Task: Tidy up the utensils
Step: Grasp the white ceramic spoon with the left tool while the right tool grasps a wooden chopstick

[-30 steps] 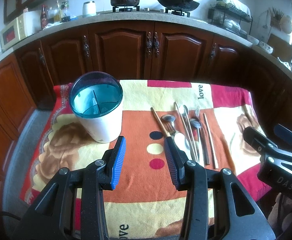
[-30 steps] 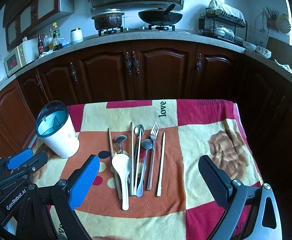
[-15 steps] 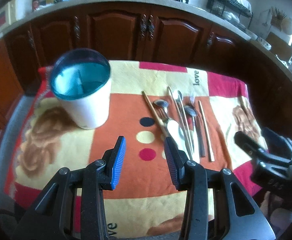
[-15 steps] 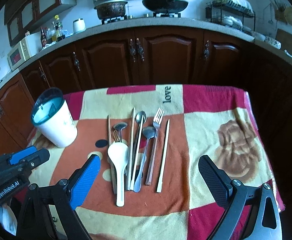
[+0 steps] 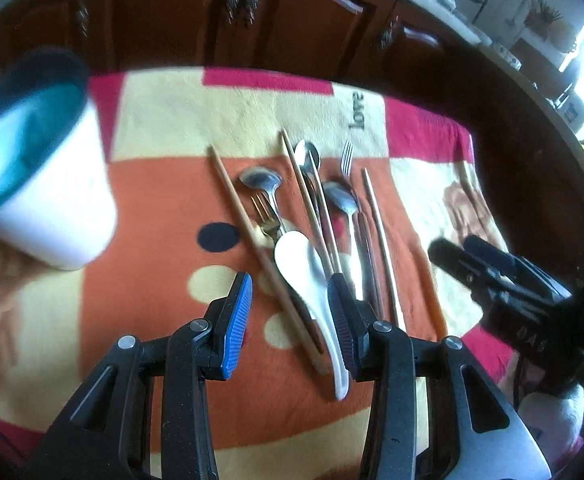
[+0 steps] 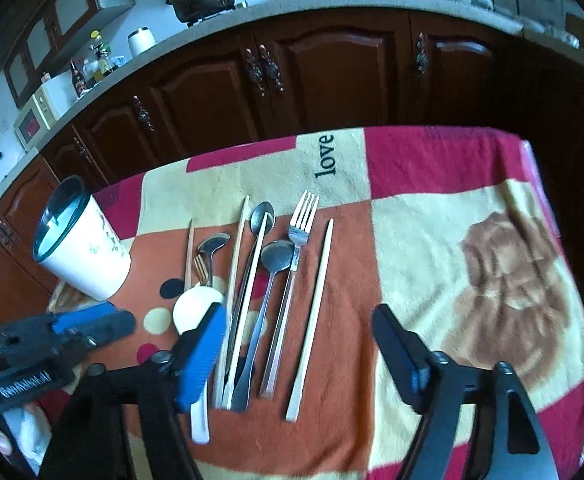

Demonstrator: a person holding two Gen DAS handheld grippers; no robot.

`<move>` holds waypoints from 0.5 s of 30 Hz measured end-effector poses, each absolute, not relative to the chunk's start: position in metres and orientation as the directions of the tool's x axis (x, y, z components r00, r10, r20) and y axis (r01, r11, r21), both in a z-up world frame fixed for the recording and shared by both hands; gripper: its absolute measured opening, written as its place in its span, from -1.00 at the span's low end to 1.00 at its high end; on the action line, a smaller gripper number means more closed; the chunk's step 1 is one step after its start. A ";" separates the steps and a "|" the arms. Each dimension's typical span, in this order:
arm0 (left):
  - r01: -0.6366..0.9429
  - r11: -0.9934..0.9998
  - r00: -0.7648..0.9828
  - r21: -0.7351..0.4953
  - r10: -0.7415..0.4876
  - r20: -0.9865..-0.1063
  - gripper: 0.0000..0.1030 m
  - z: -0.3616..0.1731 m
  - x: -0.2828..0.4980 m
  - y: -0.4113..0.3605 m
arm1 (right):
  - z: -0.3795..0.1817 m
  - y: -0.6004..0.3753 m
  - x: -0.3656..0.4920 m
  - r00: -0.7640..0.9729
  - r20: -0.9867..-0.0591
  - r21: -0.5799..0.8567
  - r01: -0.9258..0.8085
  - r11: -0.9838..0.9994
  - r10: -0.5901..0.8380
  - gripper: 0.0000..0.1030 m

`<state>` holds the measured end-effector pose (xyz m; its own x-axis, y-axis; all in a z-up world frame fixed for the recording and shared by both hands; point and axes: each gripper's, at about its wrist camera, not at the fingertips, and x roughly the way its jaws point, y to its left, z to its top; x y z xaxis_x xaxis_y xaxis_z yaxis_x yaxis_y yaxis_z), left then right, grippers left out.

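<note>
Utensils (image 6: pixel 260 292) — steel, wood, white; side by side

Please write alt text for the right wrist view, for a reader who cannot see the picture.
The open right gripper hangs low over a row of utensils on a patchwork blanket: chopsticks, metal spoons, a silver fork and a white ceramic spoon. A white holder with a teal rim stands at the left, and the left gripper enters from the lower left.

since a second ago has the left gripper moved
Yes. The left gripper has advanced toward the utensils; the white spoon, earlier ahead of it, now lies between its open jaws.
</note>
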<state>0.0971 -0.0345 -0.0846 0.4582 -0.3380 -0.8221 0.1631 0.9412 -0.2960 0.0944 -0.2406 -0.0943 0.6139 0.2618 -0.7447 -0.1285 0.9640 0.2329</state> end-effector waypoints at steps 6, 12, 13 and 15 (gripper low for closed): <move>0.157 0.945 0.421 -0.287 -0.327 -0.846 -0.24 -0.105 0.122 -0.039 | -0.115 -0.249 0.133 0.568 -0.761 0.295 -0.126 0.947 0.313 0.08; 0.197 0.943 0.383 -0.269 -0.327 -0.864 -0.28 -0.118 0.136 -0.049 | -0.127 -0.250 0.167 0.535 -0.765 0.328 -0.152 0.932 0.357 -0.09; 0.200 0.943 0.382 -0.267 -0.326 -0.865 -0.32 -0.119 0.137 -0.050 | -0.129 -0.250 0.171 0.532 -0.768 0.325 -0.154 0.933 0.356 -0.09; 0.212 0.942 0.373 -0.260 -0.324 -0.869 -0.62 -0.121 0.139 -0.053 | -0.133 -0.247 0.180 0.525 -0.774 0.318 -0.162 0.934 0.354 -0.14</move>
